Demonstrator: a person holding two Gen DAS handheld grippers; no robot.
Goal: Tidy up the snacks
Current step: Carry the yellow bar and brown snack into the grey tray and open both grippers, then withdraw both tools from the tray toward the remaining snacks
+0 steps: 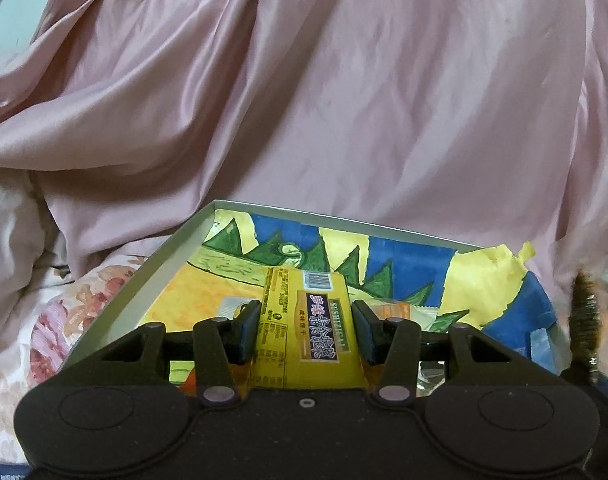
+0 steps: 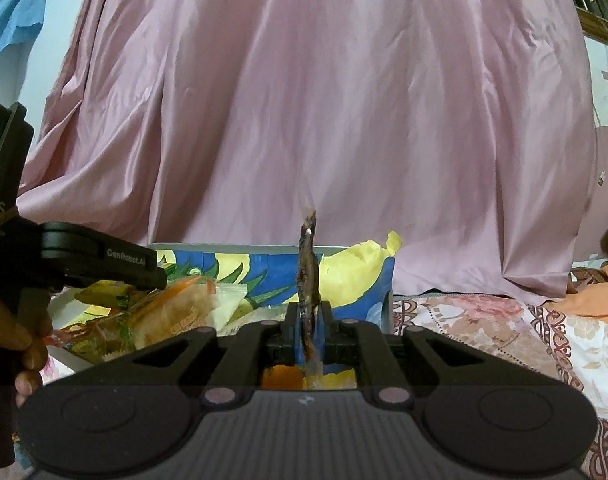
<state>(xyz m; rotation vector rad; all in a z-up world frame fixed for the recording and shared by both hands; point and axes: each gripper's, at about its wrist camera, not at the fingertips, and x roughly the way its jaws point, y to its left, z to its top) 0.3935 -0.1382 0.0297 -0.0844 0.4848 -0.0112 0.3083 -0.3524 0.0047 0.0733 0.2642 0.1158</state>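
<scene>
My left gripper (image 1: 306, 330) is shut on a yellow snack pack (image 1: 308, 320) with a purple label, held low over a shallow box (image 1: 143, 280) lined with a yellow, blue and green drawing. My right gripper (image 2: 308, 332) is shut on a thin brown snack in clear wrap (image 2: 308, 264), which stands upright just in front of the box (image 2: 356, 280). That brown snack (image 1: 584, 312) also shows at the right edge of the left wrist view. Several packs lie in the box, among them an orange-wrapped pack (image 2: 171, 312). A hand (image 2: 23, 340) holds the left gripper (image 2: 83, 264).
The box rests on a floral bedsheet (image 2: 484, 320) (image 1: 43, 320). A large pink satin cloth (image 1: 304, 80) (image 2: 304, 100) hangs right behind the box. Orange fabric (image 2: 592, 288) lies at the far right. Torn yellow paper (image 2: 368, 256) sticks up over the box's far corner.
</scene>
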